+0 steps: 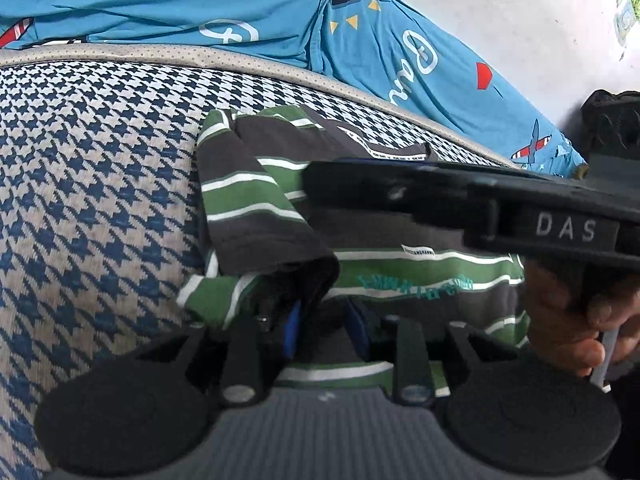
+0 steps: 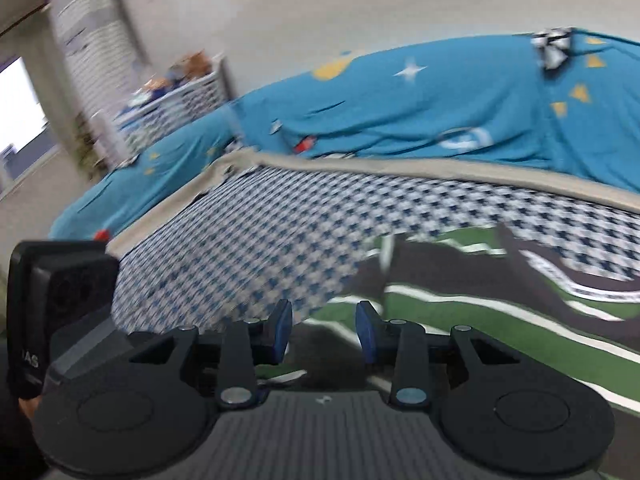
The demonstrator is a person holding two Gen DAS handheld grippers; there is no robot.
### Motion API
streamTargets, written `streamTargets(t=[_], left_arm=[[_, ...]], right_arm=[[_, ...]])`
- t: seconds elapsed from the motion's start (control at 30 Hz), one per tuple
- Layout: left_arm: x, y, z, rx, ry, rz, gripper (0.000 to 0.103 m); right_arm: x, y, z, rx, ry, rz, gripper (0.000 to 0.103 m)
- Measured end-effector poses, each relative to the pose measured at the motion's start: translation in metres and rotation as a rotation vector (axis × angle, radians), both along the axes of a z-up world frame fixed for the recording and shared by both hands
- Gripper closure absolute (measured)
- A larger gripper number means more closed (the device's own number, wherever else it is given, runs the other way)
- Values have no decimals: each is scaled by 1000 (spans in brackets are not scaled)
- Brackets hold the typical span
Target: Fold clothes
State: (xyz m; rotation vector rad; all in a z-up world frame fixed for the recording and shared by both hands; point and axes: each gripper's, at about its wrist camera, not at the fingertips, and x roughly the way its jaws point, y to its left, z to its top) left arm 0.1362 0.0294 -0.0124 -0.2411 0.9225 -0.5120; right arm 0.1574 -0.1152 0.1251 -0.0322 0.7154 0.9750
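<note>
Green, dark grey and white stripes mark the cotton short-sleeved shirt (image 1: pixel 400 268), which lies on the blue-and-white houndstooth bed cover (image 1: pixel 92 216), near its beige dotted border. In the left wrist view one sleeve (image 1: pixel 248 208) is turned inward over the chest of the shirt, so that side already has a straight folded edge; the neckline with its printed tape (image 1: pixel 396 152) shows beyond it. The other side of the shirt is hidden behind the right gripper, so I cannot tell whether that sleeve is turned in too. I judge that the folding is partly done: one side is in, but the body is not yet doubled over into a compact packet. The left gripper (image 1: pixel 324 320) hangs low over the hem side of the shirt, its blue-padded jaws spread with only cloth below them and nothing pinched. The right gripper (image 2: pixel 323 336), held by a hand (image 1: pixel 576 320), reaches across the shirt; its jaws are spread as well and hold nothing, though this view is blurred. Behind the cover lies a turquoise printed quilt (image 1: pixel 160 4), and farther away a white basket with soft toys (image 2: pixel 188 88) stands by the pale wall.
</note>
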Motion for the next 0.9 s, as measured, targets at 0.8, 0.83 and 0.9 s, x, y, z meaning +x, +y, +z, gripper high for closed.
streamTargets(t=[0.8,0.83,0.9], left_arm=[[-7,-5,7,29,-9,-60,64],[-8,-6,8,32,-12,-65,59],[-11,-3,14,22,-30,-73,53]], right_arm=[[-3,32,-31,-197,-101,147,92],[-2,31,-29,-188,-99,142,93],[0,25,-25,-154,-90,126,94]])
